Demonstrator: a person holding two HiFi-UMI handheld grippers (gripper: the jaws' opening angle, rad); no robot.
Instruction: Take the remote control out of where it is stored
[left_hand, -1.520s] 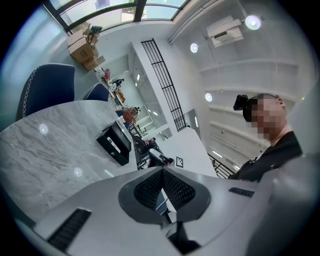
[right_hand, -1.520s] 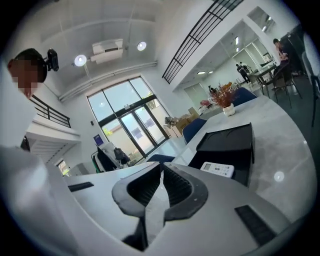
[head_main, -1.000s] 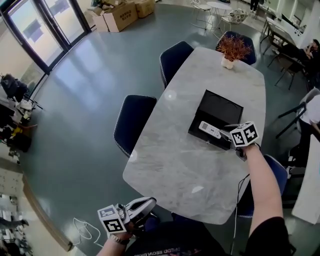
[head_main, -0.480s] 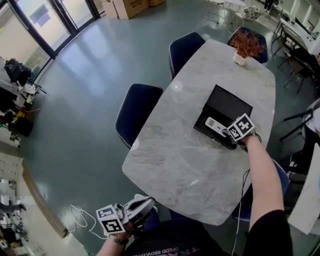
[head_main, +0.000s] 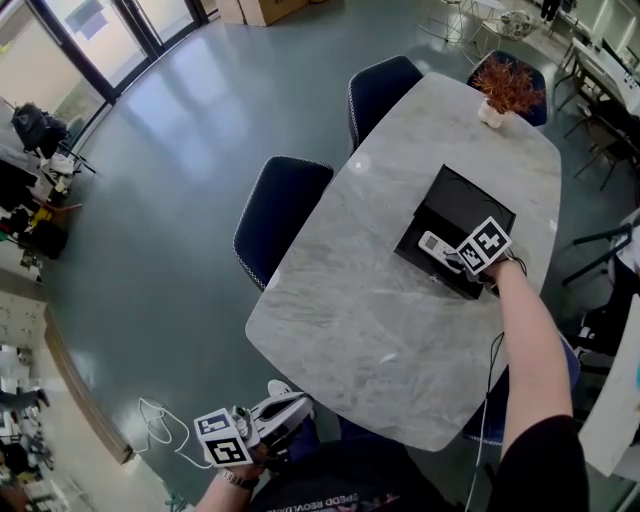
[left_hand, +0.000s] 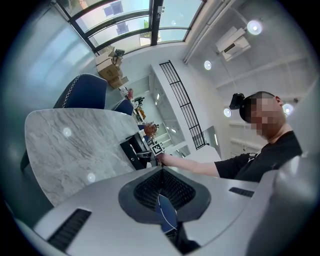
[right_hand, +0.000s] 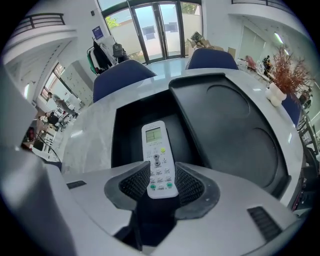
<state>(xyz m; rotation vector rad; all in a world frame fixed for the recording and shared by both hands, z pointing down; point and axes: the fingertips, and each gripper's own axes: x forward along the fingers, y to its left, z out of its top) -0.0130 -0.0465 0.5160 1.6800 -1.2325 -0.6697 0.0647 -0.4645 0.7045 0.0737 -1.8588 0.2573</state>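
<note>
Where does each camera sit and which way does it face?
Head view: head-mounted, steeply down at the grey marble table; left gripper, right gripper show.
Left gripper view: level across the table; shut jaws.
Right gripper view: down into the open black box; jaws, just opening, straddle the white remote control.
All share the box.

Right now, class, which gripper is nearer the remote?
Right. The right gripper has its jaws, just opening, either side of the remote; the left gripper hangs off the table's near edge, far from it.
</note>
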